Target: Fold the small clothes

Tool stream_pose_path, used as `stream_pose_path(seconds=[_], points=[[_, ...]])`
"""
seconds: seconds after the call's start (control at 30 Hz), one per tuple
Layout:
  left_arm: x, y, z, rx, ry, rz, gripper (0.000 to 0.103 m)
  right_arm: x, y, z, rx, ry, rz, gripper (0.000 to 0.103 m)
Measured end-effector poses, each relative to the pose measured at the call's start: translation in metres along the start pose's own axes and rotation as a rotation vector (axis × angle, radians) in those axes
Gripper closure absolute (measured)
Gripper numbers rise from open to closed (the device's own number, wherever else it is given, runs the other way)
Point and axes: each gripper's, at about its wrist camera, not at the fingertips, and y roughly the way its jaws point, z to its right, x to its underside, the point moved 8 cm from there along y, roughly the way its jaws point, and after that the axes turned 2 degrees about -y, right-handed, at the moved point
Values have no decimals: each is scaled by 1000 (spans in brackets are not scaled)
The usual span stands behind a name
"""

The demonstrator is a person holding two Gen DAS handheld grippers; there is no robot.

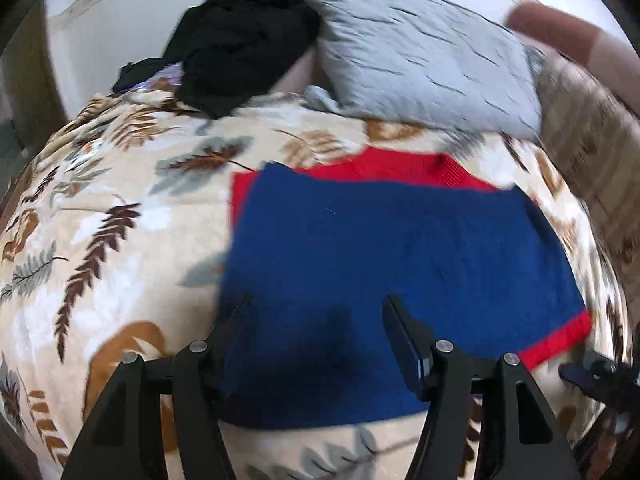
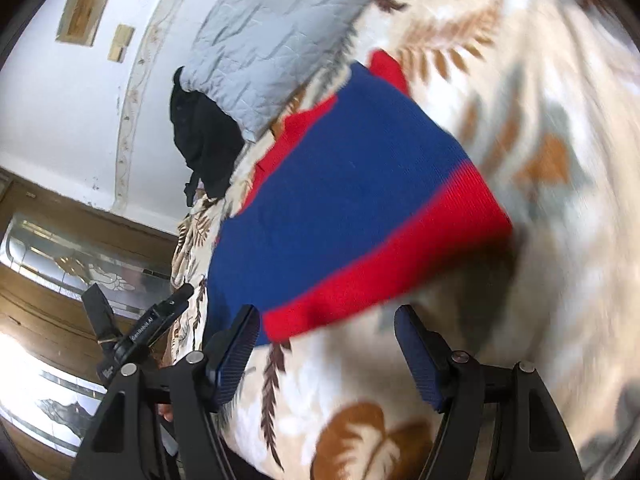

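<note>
- Blue-and-red knit garment (image 1: 380,264): folded flat on the leaf-print blanket (image 1: 104,216), short of the grey pillow (image 1: 424,60) and the black clothes heap (image 1: 240,36).
- Left gripper (image 1: 316,312): jaws apart, nothing between the pads, poised over the garment's near blue edge; garment directly ahead and below.
- Right gripper (image 2: 328,320): jaws spread wide, empty, just beside the red hem band (image 2: 384,276), not touching.
- Long axis: crosswise to the left gripper, hem toward the right one.
- Nearer, by judgement: left over the cloth, right at its hem corner.
</note>
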Motion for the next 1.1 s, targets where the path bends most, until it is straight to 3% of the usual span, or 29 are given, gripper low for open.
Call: stream_pose_path(seconds=[0.2, 0.57, 1.1], points=[[7, -12, 19, 5, 25, -2, 38, -5, -11, 14, -6, 90, 44, 29], [13, 0, 15, 5, -18, -33, 38, -16, -10, 26, -14, 191, 75, 29], [25, 27, 8, -15, -55, -88, 38, -25, -9, 27, 32, 149, 97, 29]])
